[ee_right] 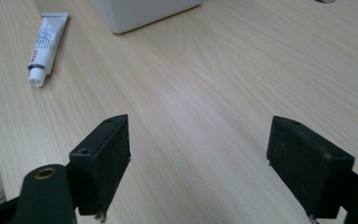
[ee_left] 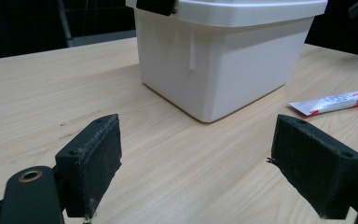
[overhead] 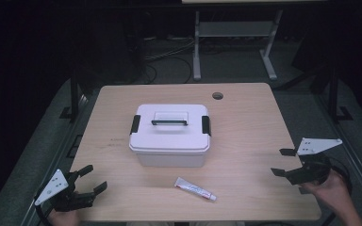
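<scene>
two released grippers at the table's near corners, a box and a tube between them.
the left gripper (overhead: 88, 180) at lower left and the right gripper (overhead: 283, 162) at lower right both stand wide apart, grasping nothing. the white plastic box (overhead: 169, 134), lid latched, sits mid-frame on the pale wood-grain table (overhead: 254, 117); the small soft tube (overhead: 195, 189) lies flat near the bottom edge, bare wood around it.
</scene>
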Demonstrator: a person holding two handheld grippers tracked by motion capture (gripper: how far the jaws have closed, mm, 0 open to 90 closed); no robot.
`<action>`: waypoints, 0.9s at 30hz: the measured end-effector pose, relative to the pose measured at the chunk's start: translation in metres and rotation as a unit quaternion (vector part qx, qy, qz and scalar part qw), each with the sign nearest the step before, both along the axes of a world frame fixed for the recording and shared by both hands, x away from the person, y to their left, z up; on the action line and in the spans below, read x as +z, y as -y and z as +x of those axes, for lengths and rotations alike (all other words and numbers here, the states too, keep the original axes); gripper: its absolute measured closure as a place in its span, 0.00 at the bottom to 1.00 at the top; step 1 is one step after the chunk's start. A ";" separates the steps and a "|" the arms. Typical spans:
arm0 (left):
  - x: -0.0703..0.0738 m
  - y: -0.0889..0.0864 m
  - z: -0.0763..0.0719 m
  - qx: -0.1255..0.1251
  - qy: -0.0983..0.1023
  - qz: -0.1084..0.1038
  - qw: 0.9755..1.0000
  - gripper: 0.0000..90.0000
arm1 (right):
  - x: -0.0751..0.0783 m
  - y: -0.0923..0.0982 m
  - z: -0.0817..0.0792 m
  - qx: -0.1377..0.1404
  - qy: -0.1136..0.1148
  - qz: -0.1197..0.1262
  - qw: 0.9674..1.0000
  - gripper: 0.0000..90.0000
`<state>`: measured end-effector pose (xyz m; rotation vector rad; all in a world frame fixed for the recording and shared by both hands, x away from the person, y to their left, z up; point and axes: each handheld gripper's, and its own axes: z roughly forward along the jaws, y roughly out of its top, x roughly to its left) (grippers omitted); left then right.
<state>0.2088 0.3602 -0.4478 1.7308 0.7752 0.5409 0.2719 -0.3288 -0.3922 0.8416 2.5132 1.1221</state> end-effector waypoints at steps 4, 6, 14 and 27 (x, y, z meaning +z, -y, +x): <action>0.000 0.001 -0.002 0.000 0.003 -0.001 1.000 0.17 | 0.002 0.000 0.001 0.003 0.004 0.000 1.000 0.23; 0.000 0.000 -0.002 -0.001 0.006 -0.003 1.000 0.17 | 0.003 -0.002 0.002 0.005 0.003 0.000 1.000 0.23; -0.001 -0.002 -0.003 0.000 0.003 -0.006 1.000 0.17 | 0.015 -0.014 0.004 0.018 0.010 0.001 1.000 0.23; 0.000 -0.002 -0.003 -0.005 0.008 -0.001 1.000 0.17 | 0.042 -0.033 0.022 0.058 -0.001 -0.044 0.997 0.23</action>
